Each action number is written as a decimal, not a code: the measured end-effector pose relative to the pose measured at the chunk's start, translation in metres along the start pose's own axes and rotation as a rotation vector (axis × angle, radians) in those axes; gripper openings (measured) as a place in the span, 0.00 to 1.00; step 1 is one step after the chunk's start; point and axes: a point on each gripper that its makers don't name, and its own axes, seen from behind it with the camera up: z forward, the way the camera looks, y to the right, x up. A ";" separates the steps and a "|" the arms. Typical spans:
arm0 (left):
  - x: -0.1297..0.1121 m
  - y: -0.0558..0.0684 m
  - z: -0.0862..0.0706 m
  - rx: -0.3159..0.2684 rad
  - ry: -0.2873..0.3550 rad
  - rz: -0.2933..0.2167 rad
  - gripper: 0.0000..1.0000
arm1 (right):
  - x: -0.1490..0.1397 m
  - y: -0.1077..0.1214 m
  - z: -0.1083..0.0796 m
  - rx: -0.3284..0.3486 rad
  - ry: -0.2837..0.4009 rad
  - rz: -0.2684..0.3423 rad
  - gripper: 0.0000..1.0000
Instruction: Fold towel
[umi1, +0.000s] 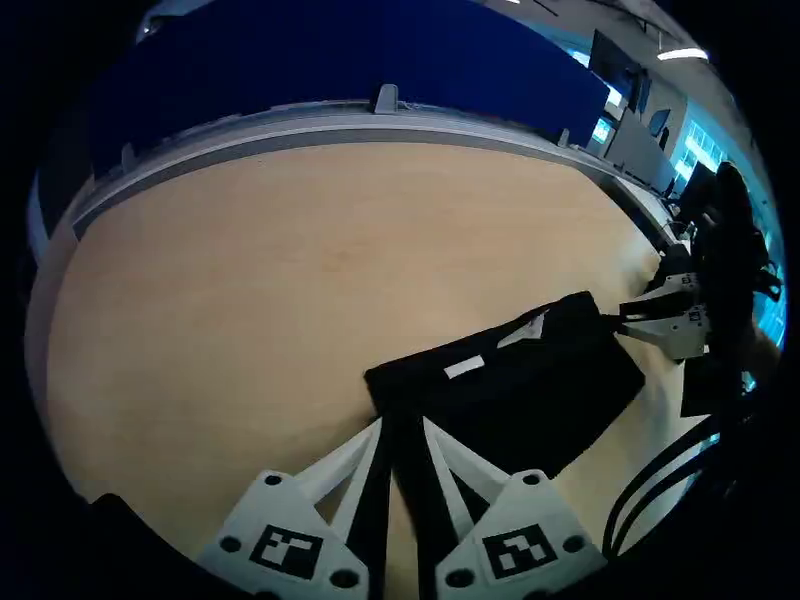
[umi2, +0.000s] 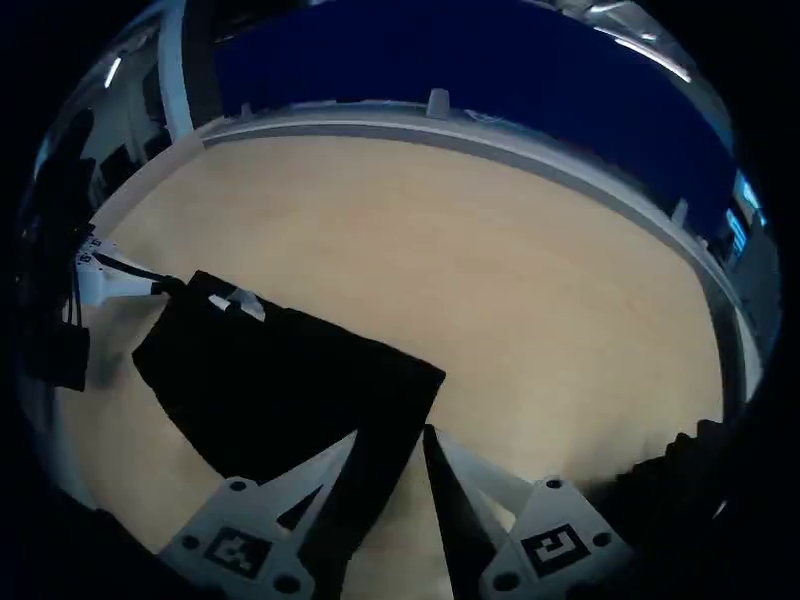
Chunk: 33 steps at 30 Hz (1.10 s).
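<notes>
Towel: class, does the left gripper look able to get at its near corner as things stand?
Likely yes. The towel has its near corner right between the fingers of the left gripper, flat on the table, and nothing stands in the way.

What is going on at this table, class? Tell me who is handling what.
A person is working on a black towel with a handheld gripper in each hand. The towel lies fairly flat on a light wooden table, with a white tag showing on top. The left gripper appears to pinch one corner of the cloth and the right gripper another, so both ends are held close to the tabletop, seemingly ready for a fold.
</notes>
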 end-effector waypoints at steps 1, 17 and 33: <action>0.001 -0.001 0.000 0.004 0.000 0.001 0.21 | 0.002 0.002 0.000 -0.008 0.006 0.002 0.53; 0.003 -0.002 -0.007 0.013 0.000 0.015 0.89 | 0.014 0.010 -0.008 -0.034 0.054 0.036 0.98; -0.045 0.013 -0.063 0.040 -0.012 -0.054 0.89 | -0.021 -0.008 -0.045 -0.020 0.045 0.056 0.98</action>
